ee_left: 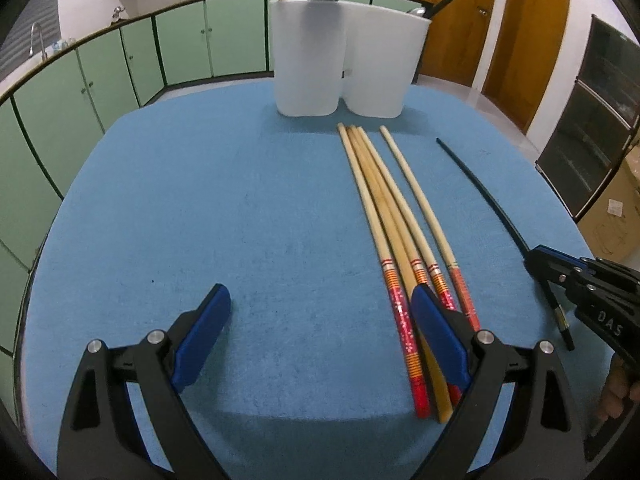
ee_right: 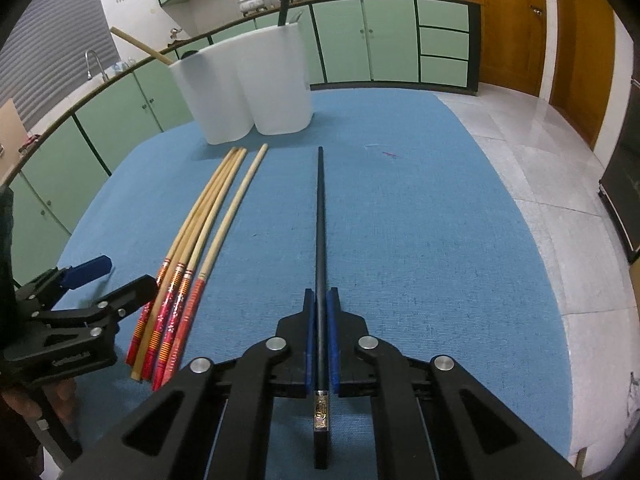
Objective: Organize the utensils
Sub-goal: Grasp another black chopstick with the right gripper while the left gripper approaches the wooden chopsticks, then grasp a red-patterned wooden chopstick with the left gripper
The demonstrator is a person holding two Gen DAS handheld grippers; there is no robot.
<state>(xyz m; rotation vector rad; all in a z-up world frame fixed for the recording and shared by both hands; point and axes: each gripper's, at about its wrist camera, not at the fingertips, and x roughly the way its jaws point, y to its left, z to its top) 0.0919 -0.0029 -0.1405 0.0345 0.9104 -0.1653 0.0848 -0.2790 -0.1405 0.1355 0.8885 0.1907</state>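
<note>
Several bamboo chopsticks (ee_left: 394, 216) with red patterned handles lie side by side on the blue cloth (ee_left: 200, 200), tips toward a white two-compartment holder (ee_left: 312, 60). My left gripper (ee_left: 320, 300) is open above the cloth, and its right finger (ee_left: 436, 332) hangs over the red handles. My right gripper (ee_right: 320, 300) is shut on a long black chopstick (ee_right: 320, 208), gripping near its decorated end, with the tip pointing at the holder (ee_right: 244, 88). The holder has one bamboo chopstick in its left compartment and one black chopstick in its right. The bamboo chopsticks (ee_right: 212, 216) lie just left of the right gripper.
The cloth-covered table (ee_right: 420, 200) ends at the right over a tiled floor (ee_right: 540, 152). Green cabinets (ee_left: 100, 80) and a counter curve behind the table. A person's hand (ee_right: 24, 400) holds the left gripper (ee_right: 120, 276) at the near left.
</note>
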